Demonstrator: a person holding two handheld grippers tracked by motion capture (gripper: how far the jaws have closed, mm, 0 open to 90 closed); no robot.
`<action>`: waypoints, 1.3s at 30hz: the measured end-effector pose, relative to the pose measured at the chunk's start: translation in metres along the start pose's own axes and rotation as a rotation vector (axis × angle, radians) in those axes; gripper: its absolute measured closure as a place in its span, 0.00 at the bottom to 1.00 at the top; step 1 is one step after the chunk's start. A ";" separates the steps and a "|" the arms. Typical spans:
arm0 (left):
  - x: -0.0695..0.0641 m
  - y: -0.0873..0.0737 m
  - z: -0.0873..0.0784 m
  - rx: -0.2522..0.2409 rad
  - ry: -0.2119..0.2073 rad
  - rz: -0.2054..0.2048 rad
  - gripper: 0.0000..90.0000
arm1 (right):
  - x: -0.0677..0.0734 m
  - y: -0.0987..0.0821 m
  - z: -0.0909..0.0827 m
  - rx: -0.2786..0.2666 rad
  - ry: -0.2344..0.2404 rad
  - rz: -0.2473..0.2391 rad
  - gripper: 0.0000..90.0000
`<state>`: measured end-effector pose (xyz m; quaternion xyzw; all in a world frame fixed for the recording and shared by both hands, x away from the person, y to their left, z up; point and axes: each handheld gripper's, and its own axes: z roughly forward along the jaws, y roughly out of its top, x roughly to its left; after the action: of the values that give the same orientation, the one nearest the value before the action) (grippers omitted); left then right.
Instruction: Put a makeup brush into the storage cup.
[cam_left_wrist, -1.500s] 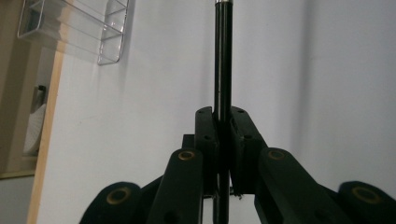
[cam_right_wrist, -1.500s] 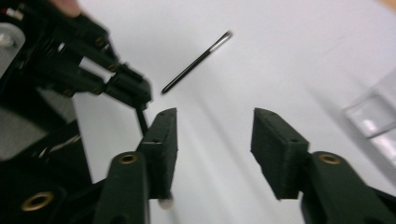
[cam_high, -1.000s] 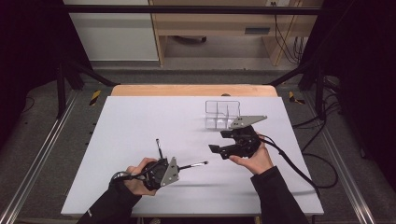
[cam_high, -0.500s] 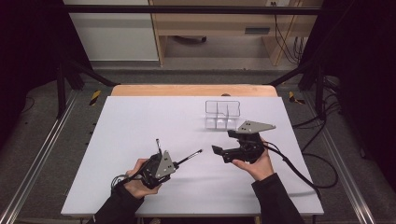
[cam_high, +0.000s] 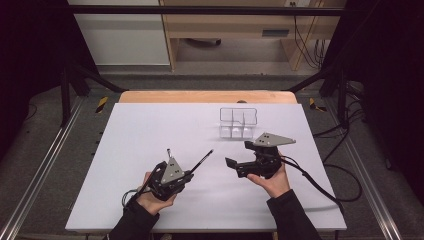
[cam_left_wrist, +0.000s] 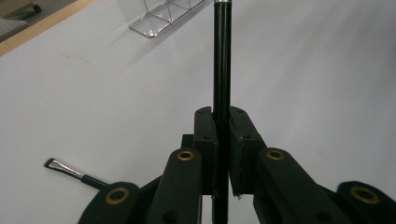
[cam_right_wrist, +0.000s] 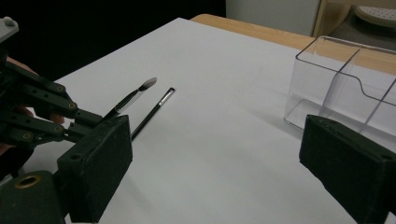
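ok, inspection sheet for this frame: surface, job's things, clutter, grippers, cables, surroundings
Surface: white table top, no marks seen.
Job's things: black-handled brush clamped in the left gripper; second thin brush lying on the table; clear divided organizer at the far side.
Clutter: nothing seen.
Grippers: left gripper shut on the brush; right gripper open, jaws have just been opening, nothing between them.
Cables: right gripper's cable trails off the table edge.
Surroundings: wooden shelving, dark floor.

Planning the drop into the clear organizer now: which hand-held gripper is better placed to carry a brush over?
Left, probably. The left hand-held gripper is shut on a black brush. The right hand-held gripper, nearer the clear organizer, has just been opening, with nothing between its jaws.
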<state>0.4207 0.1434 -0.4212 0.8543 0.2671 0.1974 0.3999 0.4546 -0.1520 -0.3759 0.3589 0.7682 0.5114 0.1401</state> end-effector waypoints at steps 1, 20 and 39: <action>-0.001 0.000 0.000 -0.007 0.001 -0.012 0.92 | 0.001 -0.001 0.000 -0.013 0.000 0.007 0.10; -0.009 0.004 0.009 -0.106 0.004 -0.206 0.92 | 0.013 -0.005 0.014 -0.116 0.044 0.087 0.16; -0.021 0.007 0.019 -0.135 0.028 -0.274 0.92 | 0.019 -0.009 0.031 -0.157 0.087 0.178 0.27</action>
<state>0.4171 0.1155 -0.4296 0.7781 0.3729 0.1706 0.4759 0.4555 -0.1190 -0.3947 0.3911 0.6962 0.5954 0.0885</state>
